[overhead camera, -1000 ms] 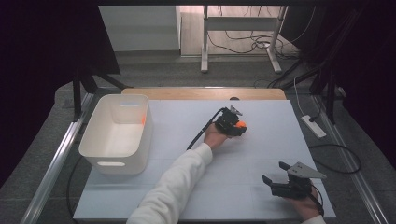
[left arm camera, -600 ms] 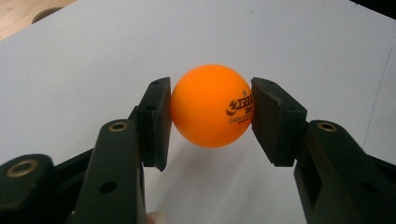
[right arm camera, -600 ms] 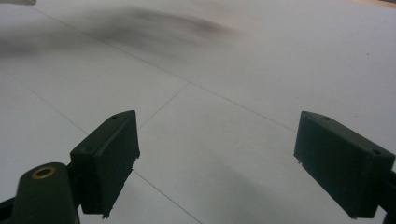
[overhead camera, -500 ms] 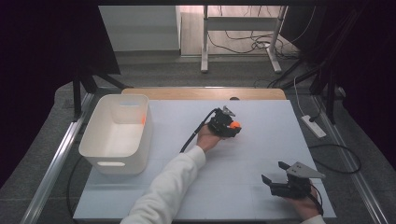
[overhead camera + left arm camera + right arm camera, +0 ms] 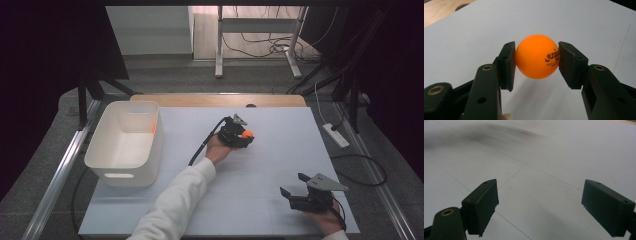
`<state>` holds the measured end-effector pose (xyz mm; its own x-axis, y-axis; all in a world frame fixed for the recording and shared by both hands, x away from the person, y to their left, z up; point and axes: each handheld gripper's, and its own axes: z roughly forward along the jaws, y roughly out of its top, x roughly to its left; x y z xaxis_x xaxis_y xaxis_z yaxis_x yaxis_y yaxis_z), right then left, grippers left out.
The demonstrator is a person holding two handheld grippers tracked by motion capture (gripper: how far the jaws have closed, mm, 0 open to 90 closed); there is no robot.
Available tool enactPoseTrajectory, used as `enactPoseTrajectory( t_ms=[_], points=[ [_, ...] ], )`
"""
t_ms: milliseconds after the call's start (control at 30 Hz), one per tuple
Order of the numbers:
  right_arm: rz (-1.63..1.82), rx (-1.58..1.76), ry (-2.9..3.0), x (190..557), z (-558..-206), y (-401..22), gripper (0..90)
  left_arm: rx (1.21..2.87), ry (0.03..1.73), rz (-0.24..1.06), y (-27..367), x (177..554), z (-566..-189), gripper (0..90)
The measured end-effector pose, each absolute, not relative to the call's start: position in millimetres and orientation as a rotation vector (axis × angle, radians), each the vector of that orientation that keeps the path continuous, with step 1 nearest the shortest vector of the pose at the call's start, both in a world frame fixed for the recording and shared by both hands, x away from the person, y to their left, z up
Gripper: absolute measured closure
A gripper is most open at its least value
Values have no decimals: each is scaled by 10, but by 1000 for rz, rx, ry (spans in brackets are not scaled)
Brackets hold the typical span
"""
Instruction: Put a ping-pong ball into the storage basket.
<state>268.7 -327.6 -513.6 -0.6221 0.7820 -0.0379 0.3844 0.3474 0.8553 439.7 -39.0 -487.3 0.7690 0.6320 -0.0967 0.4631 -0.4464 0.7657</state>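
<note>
Your left gripper (image 5: 537, 62) fingers clamp an orange ping-pong ball (image 5: 537, 56) above the worktop (image 5: 280, 165), right gripper (image 5: 540, 207) fingers apart; that smooth ball could probably squirt free if jolted.

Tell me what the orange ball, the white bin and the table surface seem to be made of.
Orange ball: likely thin matte plastic, a table-tennis ball by its printed logo and smooth skin. White bin: probably moulded plastic, judging by its rounded corners and cut-out handle. Table surface: a white matte sheet or laminate with faint seam lines; which, I cannot tell.
</note>
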Motion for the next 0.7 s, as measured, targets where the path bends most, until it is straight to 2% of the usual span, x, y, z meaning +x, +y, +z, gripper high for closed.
enactPoseTrajectory(
  t_ms=[700],
  points=[
    [1189, 1025, 2160, 2687, -5135, -3288, 134, 2085, 786, 286, -147, 4157, -4650, 506]
  ],
)
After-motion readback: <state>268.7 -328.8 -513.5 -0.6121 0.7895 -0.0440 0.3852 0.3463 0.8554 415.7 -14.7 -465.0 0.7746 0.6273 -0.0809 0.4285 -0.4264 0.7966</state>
